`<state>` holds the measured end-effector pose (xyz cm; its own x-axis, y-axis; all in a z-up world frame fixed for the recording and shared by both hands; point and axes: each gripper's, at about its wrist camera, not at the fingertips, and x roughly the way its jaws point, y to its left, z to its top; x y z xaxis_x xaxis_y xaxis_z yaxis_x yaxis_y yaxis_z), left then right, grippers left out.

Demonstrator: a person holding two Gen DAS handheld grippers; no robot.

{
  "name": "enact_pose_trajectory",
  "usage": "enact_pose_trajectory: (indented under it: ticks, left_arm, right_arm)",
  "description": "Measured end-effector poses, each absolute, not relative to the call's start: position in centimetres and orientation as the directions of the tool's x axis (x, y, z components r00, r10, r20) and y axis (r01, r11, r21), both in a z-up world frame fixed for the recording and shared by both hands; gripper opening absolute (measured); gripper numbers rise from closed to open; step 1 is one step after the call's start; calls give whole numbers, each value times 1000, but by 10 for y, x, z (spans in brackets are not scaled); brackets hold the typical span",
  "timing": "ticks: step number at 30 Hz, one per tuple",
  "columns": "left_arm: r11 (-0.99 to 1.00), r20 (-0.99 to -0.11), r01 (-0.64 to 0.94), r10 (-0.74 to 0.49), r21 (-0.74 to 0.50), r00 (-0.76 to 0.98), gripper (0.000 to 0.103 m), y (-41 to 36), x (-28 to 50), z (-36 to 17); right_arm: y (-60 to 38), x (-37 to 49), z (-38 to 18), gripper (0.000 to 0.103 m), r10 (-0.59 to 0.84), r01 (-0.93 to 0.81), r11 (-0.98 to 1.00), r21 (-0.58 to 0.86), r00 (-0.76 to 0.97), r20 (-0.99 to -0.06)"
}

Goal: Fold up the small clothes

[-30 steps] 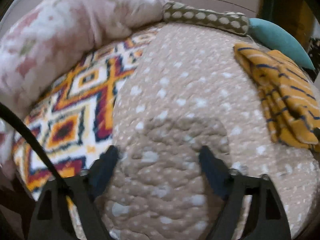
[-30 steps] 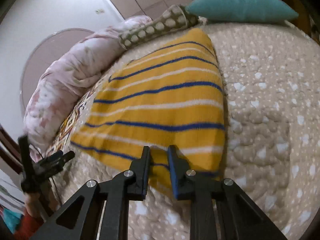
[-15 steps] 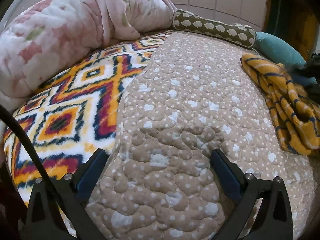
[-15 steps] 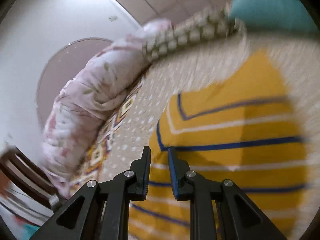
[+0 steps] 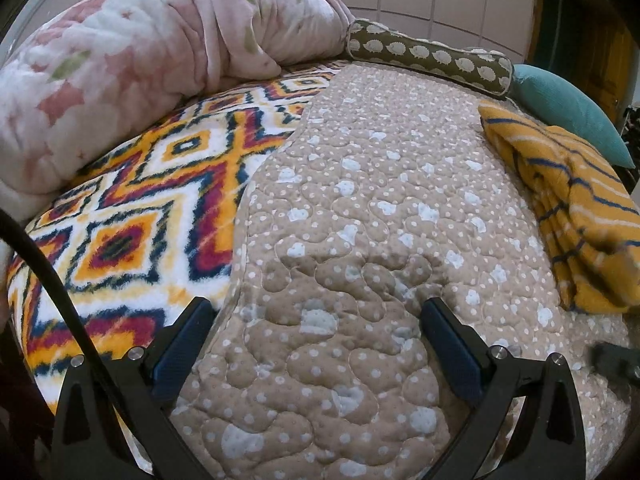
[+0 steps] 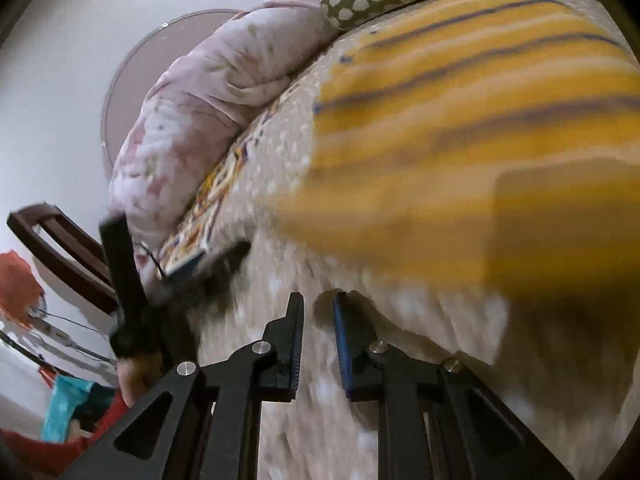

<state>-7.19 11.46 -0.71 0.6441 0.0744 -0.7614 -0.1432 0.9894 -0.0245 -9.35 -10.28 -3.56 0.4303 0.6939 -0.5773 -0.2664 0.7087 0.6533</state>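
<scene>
The left claw (image 5: 316, 344) hangs spread wide over the bare quilt (image 5: 360, 200), its jaws just opened, nothing between them. At the frame's right edge lies the folded yellow striped garment (image 5: 576, 208), likely set aside as finished. The right claw (image 6: 318, 344), nearly pressed together, pinches nothing.

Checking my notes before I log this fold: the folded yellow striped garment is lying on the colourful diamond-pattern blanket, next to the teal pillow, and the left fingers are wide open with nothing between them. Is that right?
One thing is off. The yellow striped garment lies on the beige dotted quilt, not on the diamond-pattern blanket; the left wrist view shows it. It is next to the teal pillow, and the left gripper is wide open and empty.
</scene>
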Motion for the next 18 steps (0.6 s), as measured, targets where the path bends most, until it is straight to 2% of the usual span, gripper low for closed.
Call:
enact_pose_trajectory:
  ticks: [4, 9, 13, 18]
  left_arm:
    - [989, -767, -148, 84, -15, 637, 103, 115, -71, -7]
    - [986, -756, -164, 108, 0, 645, 103, 113, -73, -7]
    - [985, -754, -170, 118, 9, 647, 103, 111, -74, -6]
    - [985, -768, -173, 116, 7, 630, 103, 110, -73, -7]
  right_arm:
    - [-136, -134, -13, 17, 598, -255, 783, 567, 560, -573]
    - [-204, -152, 9, 18, 429, -116, 851, 513, 717, -550]
    - [-241, -142, 5, 18, 353, -23, 860, 510, 750, -560]
    - [-256, -118, -10, 18, 138, 142, 921, 363, 753, -643]
